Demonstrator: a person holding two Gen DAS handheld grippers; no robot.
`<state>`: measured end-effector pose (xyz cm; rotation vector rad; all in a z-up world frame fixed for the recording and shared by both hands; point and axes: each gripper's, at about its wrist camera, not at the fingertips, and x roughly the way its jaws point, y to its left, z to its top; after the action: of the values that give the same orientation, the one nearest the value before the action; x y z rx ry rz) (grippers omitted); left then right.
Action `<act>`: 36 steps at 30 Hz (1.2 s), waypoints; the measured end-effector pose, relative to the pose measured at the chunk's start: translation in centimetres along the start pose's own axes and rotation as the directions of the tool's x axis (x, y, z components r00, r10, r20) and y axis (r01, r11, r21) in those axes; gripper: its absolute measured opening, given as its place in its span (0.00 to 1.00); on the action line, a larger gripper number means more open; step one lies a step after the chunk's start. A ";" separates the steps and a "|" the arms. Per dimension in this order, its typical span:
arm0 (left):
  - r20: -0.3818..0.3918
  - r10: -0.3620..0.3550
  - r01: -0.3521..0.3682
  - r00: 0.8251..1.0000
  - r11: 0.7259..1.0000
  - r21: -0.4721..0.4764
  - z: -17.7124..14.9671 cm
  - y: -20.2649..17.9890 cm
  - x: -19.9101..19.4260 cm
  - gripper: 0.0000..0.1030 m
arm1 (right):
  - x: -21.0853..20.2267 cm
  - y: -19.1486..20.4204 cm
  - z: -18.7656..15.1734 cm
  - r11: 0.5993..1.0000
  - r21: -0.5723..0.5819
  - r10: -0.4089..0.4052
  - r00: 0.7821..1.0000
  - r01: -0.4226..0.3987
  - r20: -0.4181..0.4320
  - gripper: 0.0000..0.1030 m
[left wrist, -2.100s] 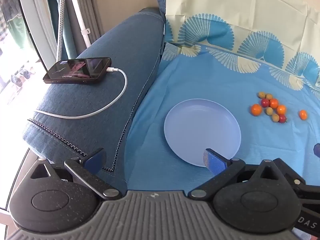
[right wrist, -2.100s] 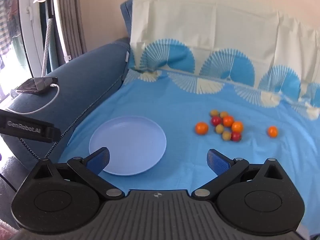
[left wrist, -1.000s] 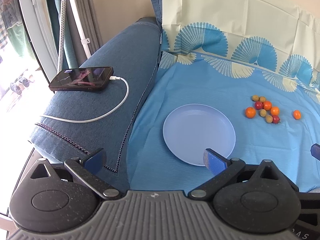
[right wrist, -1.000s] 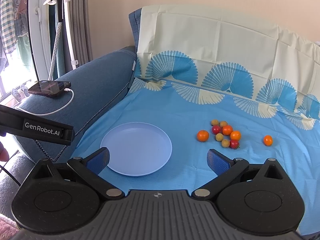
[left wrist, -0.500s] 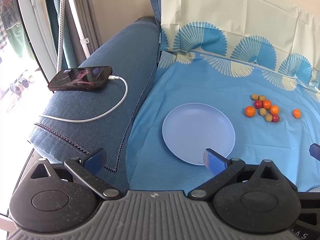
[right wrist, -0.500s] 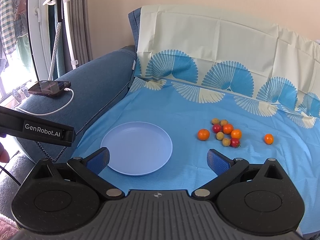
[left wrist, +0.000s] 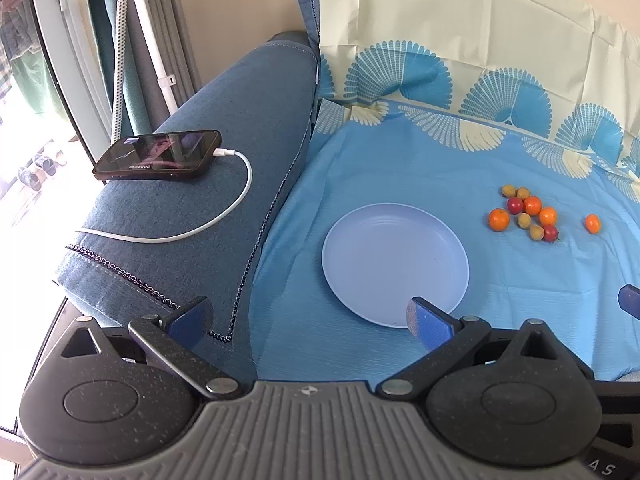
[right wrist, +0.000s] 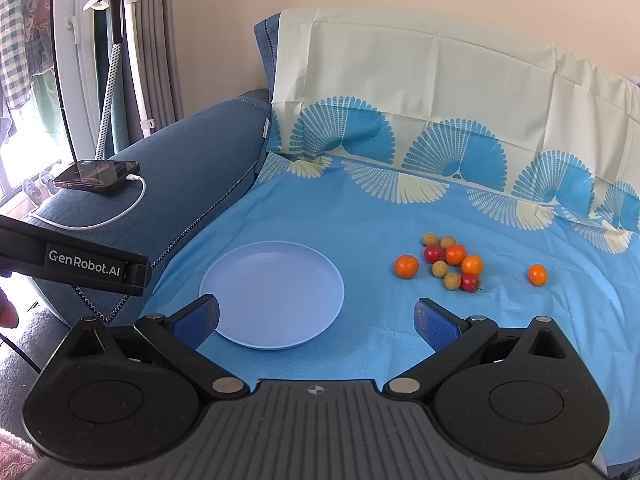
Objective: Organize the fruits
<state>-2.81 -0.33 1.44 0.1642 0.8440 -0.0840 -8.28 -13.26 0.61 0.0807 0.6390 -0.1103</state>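
Note:
A pale blue plate (left wrist: 394, 264) (right wrist: 272, 294) lies empty on the blue cloth (right wrist: 360, 220). To its right sits a cluster of small fruits (left wrist: 526, 216) (right wrist: 448, 262): orange, red and yellowish-brown ones. One orange fruit (left wrist: 592, 223) (right wrist: 537, 274) lies apart, further right. My left gripper (left wrist: 308, 318) is open, held back from the plate's near left edge. My right gripper (right wrist: 316, 320) is open too, hovering over the plate's near right rim, with nothing between its fingers. The left gripper's body (right wrist: 76, 264) shows at the left of the right wrist view.
A blue sofa armrest (left wrist: 224, 152) on the left carries a black phone (left wrist: 158, 155) with a white charging cable (left wrist: 216, 216). The cloth runs up the backrest (right wrist: 440, 92). A clothes steamer pole (right wrist: 114, 52) and curtains stand by the window. A fingertip (right wrist: 8, 314) shows at far left.
Both grippers rose and pulled back about two seconds ago and have barely moved since. Plate and fruits have not moved.

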 end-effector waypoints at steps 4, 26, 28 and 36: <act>0.000 -0.001 0.001 1.000 1.000 0.001 0.0 0.1 0.0 1.00 | 0.0 0.1 -0.1 1.000 -0.003 0.001 1.000 -0.001 0.004 1.00; 0.008 -0.004 0.004 1.000 1.000 0.012 -0.3 -0.1 -0.4 1.00 | -0.5 0.0 -0.3 1.000 0.003 -0.004 1.000 0.004 0.017 1.00; 0.010 -0.006 0.005 1.000 1.000 0.015 -0.4 -0.2 -0.6 1.00 | -0.6 0.0 -0.4 1.000 0.006 -0.004 1.000 0.004 0.016 1.00; 0.008 -0.004 0.003 1.000 1.000 0.025 -0.5 -0.6 -1.1 1.00 | -0.9 -0.4 -0.5 1.000 0.018 0.002 1.000 -0.002 0.023 1.00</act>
<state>-4.00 -0.80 1.83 0.1860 0.8352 -0.0986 -9.39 -13.48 0.72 0.0970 0.6153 -0.1151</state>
